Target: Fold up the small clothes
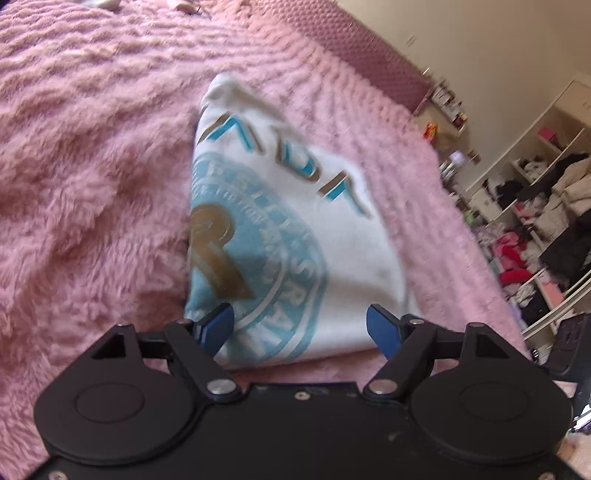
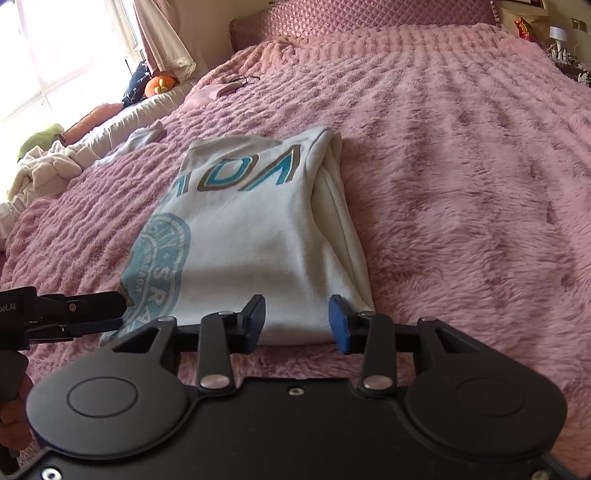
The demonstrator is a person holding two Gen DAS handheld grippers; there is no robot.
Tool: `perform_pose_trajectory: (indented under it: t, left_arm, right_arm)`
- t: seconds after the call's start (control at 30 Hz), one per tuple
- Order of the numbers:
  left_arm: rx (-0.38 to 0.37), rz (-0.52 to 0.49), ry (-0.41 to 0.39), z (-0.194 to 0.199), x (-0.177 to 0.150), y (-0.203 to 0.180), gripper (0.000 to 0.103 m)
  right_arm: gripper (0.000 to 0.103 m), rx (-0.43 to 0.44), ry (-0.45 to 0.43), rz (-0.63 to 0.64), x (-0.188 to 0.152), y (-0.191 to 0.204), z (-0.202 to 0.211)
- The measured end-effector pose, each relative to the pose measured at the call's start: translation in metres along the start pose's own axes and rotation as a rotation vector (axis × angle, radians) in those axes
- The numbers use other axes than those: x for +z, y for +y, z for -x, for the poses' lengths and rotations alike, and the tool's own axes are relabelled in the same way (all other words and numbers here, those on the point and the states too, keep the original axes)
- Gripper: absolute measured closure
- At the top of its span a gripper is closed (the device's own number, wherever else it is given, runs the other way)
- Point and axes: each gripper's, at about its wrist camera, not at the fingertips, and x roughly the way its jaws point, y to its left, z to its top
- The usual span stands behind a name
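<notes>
White cotton T-shirt (image 2: 255,236), printed in teal and brown with block letters and a round crest, lies folded into a long narrow panel on the pink plush bedspread (image 2: 461,166). Both side edges are turned under; the doubled layer shows along the 3 o'clock edge in the right wrist view. That narrow shape suggests the lengthwise folds are done and a crosswise fold of the near hem toward the letters is the likely step in hand.

Right gripper (image 2: 297,319): fingers spread, nothing between them, poised at the shirt's near hem toward its 5 o'clock corner, pads level with the cloth. Placement suits taking that corner for the lift.

Left gripper (image 1: 300,325): fingers spread wide, empty, straddling the near hem over the crest at 6 o'clock in its own view; seen from the right wrist camera it reaches in from 9 o'clock (image 2: 92,308). With one gripper toward each near corner the hem could rise evenly and not skew. The left view is motion-blurred, so contact with the cloth cannot be told.

Surroundings: quilted mauve headboard (image 2: 369,18) at 12 o'clock; heap of pale unfolded clothes (image 2: 51,166) at 9 o'clock on the bed's edge; open white shelving (image 1: 535,184) crowded with garments at 3 o'clock in the left view.
</notes>
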Motion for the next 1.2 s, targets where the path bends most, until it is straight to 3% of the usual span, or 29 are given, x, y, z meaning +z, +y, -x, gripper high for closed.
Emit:
perform_pose_trajectory:
  t: [0.13, 0.27, 0.4, 0.5, 0.7, 0.77, 0.83, 0.87, 1.0, 1.07, 1.1, 1.2]
  left_arm:
    - [-0.027, -0.024, -0.079, 0.004, 0.026, -0.009, 0.018]
    - [-0.017, -0.023, -0.099, -0.016, 0.053, -0.007, 0.018]
    - [0.019, 0.029, -0.052, -0.045, 0.066, 0.007, 0.018]
    - [0.021, 0.071, -0.030, -0.058, 0.066, 0.019, 0.018]
    - [0.036, 0.054, -0.011, -0.063, 0.065, 0.018, 0.018]
    - [0.049, 0.063, -0.005, -0.052, 0.068, 0.011, 0.018]
    - [0.063, 0.054, -0.010, -0.036, 0.071, 0.002, 0.006]
    - [0.076, 0.034, -0.019, -0.023, 0.070, -0.005, 0.000]
    - [0.148, -0.040, -0.039, 0.025, 0.058, -0.029, 0.000]
    - [0.186, -0.041, -0.028, 0.047, 0.048, -0.038, 0.000]
    - [0.203, -0.041, -0.016, 0.057, 0.043, -0.043, 0.000]
    - [0.233, -0.051, 0.000, 0.088, 0.026, -0.057, 0.000]
  right_arm:
    - [0.063, 0.061, -0.074, -0.040, 0.026, 0.000, 0.003]
    - [0.062, 0.101, -0.134, -0.025, 0.055, 0.006, -0.015]
    - [0.063, 0.117, -0.086, -0.017, 0.071, 0.008, -0.050]
    - [0.066, 0.057, -0.011, -0.020, 0.067, 0.004, -0.075]
    - [0.068, 0.055, -0.008, -0.034, 0.057, -0.004, -0.079]
    - [0.057, 0.057, -0.007, -0.039, 0.060, 0.000, -0.069]
    - [0.037, 0.022, -0.029, -0.030, 0.063, 0.006, -0.051]
    - [0.035, 0.019, -0.046, -0.027, 0.064, 0.008, -0.041]
    - [0.034, 0.036, -0.048, -0.043, 0.064, 0.013, -0.001]
    - [0.023, 0.021, -0.054, -0.048, 0.061, 0.018, 0.020]
    - [0.011, 0.018, -0.061, -0.045, 0.060, 0.020, 0.031]
    - [0.000, 0.008, -0.064, -0.005, 0.053, 0.032, 0.064]
